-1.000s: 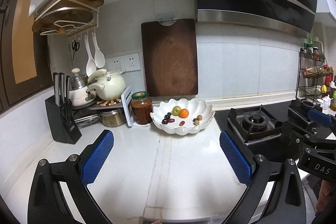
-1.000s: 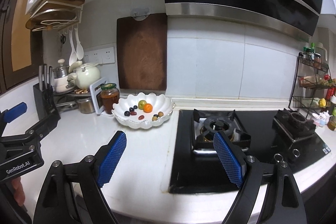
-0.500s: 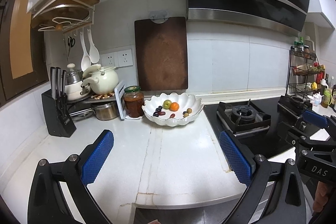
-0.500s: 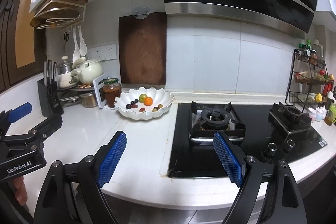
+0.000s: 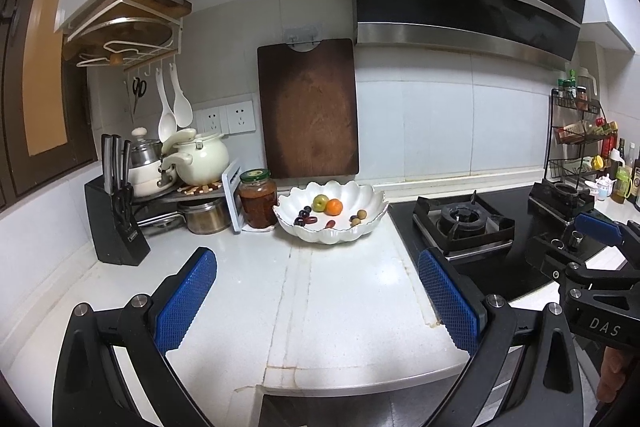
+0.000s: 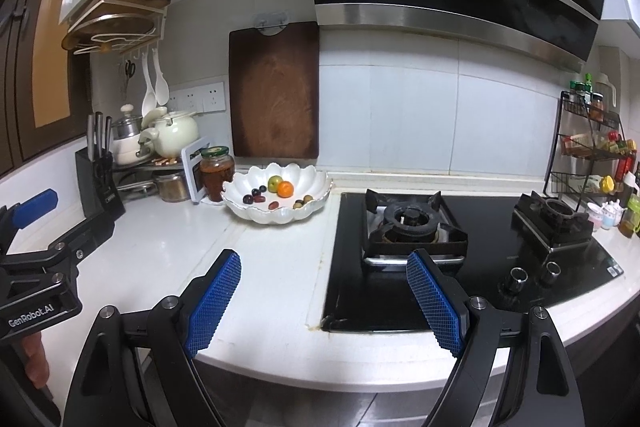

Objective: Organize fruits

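A white scalloped bowl (image 5: 364, 195) (image 6: 316, 183) stands at the back of the white counter. In it lie an orange (image 5: 333, 207) (image 6: 285, 189), a green fruit (image 5: 319, 202) (image 6: 273, 183), dark grapes (image 5: 305, 214) (image 6: 256, 193), a red date (image 5: 330, 223) and small brown fruits (image 5: 358, 219) (image 6: 303, 202). My left gripper (image 5: 316, 301) is open and empty over the counter's front edge, well short of the bowl. My right gripper (image 6: 323, 301) is open and empty too, over the seam between counter and hob.
A jar of red preserve (image 5: 257, 197) stands left of the bowl, with pots (image 5: 200, 159) and a knife block (image 5: 118, 223) further left. A brown cutting board (image 5: 308, 109) leans on the wall. The black gas hob (image 6: 460, 239) is to the right, a spice rack (image 6: 592, 147) beyond it.
Both grippers have drawn back from the bowl toward the counter's front edge, which has come into view in both views. Both stay open and empty.
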{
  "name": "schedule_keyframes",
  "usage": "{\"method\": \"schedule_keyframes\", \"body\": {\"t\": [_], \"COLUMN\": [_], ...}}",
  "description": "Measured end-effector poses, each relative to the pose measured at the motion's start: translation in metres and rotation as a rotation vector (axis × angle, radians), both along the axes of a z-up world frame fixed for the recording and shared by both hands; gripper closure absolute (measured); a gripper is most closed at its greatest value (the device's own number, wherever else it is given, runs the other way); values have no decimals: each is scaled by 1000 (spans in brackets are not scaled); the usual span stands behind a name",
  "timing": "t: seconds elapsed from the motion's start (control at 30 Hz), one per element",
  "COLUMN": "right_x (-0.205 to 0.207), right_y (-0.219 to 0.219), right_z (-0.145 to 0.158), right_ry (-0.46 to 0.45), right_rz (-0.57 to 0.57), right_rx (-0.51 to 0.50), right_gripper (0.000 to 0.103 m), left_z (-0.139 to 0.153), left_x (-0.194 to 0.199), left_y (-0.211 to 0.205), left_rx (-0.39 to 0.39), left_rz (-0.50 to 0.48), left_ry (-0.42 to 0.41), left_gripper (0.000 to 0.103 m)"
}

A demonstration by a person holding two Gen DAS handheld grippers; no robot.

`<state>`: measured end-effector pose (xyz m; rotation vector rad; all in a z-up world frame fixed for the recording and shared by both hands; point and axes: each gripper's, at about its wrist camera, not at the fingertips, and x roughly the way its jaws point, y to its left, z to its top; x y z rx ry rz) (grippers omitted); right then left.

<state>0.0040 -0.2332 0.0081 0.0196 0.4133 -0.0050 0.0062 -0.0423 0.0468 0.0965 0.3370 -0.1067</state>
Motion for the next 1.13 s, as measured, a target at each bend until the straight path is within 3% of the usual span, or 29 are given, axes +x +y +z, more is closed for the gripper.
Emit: {"method": "schedule_keyframes", "body": {"t": [1.13], "right_x": [0], "right_y": [-3], "right_z": [-1], "right_ry": [8], "right_rz": [2], "right_rx": [-3], "right_gripper": [17], "left_z": [1], "left_x": [2], "left_y": [-7], "left_rx": [-8], "left_rz": [-28], "left_ry": [13], "left_gripper": [0]}}
